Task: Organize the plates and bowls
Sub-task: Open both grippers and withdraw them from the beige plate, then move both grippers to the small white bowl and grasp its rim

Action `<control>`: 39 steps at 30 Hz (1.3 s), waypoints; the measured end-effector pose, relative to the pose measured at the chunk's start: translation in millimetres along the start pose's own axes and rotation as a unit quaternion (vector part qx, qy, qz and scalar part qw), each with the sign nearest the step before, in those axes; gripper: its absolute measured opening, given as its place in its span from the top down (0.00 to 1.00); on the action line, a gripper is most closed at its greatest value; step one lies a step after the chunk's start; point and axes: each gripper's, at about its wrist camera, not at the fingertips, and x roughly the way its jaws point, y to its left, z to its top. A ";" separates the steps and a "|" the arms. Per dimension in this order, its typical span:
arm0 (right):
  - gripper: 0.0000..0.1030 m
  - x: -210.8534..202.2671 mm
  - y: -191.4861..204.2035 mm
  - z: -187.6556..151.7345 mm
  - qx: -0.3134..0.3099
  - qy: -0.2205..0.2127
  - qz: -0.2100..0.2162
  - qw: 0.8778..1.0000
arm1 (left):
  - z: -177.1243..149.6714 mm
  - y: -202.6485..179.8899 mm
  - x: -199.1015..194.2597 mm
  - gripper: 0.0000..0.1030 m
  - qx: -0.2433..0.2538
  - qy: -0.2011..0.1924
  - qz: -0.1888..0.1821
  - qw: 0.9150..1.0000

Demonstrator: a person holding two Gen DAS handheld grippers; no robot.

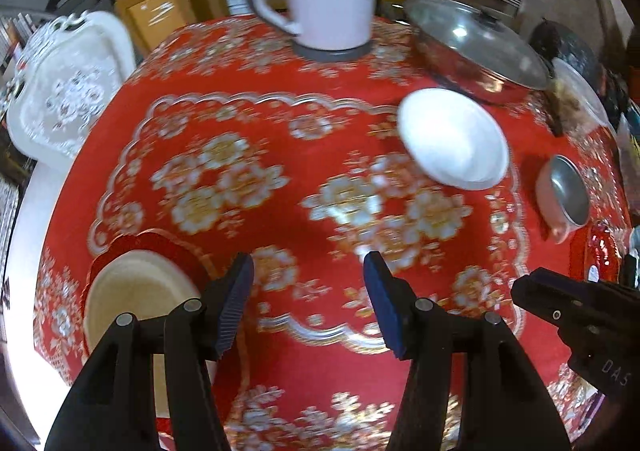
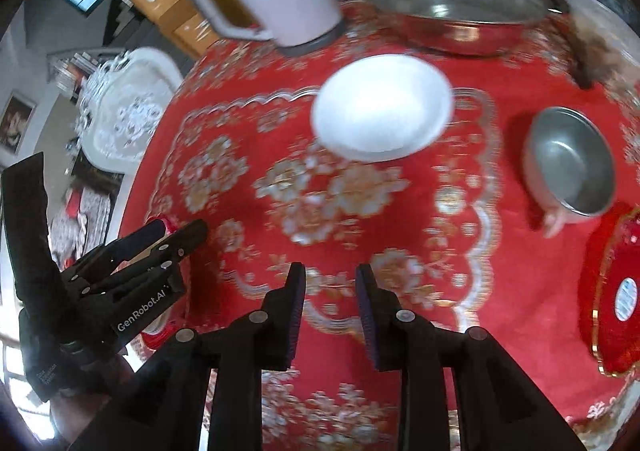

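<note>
Covering a round table, a red flowered cloth (image 1: pixel 280 219) fills both views, with a white chair (image 1: pixel 68 91) beyond its far-left edge. The left gripper (image 1: pixel 308 271) and right gripper (image 2: pixel 330 279) hover with jaws apart, holding nothing, over bare cloth. Ahead sits an empty white plate (image 2: pixel 382 107); to its right, an empty metal bowl (image 2: pixel 570 161); a cream bowl (image 1: pixel 136 295) lies just left of the left gripper.

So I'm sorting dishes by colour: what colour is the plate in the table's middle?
Plain white plate, with no pattern visible; the right wrist view shows it best.
</note>
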 end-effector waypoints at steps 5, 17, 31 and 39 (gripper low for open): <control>0.72 -9.1 -32.7 7.6 0.028 -0.011 -0.004 1.000 | 13.9 -29.7 6.7 0.46 0.019 0.004 -0.006 1.000; 0.71 -0.6 -75.1 32.2 0.062 -0.017 0.000 0.998 | 51.6 -55.0 35.8 0.46 0.018 0.021 -0.011 1.000; 0.56 35.3 -95.4 63.3 0.115 -0.047 0.032 0.992 | 83.0 -55.1 76.5 0.46 -0.027 0.040 -0.036 0.998; 0.56 61.0 -100.2 82.5 0.120 -0.043 0.030 0.991 | 97.2 -63.0 103.3 0.46 -0.027 0.063 -0.031 0.997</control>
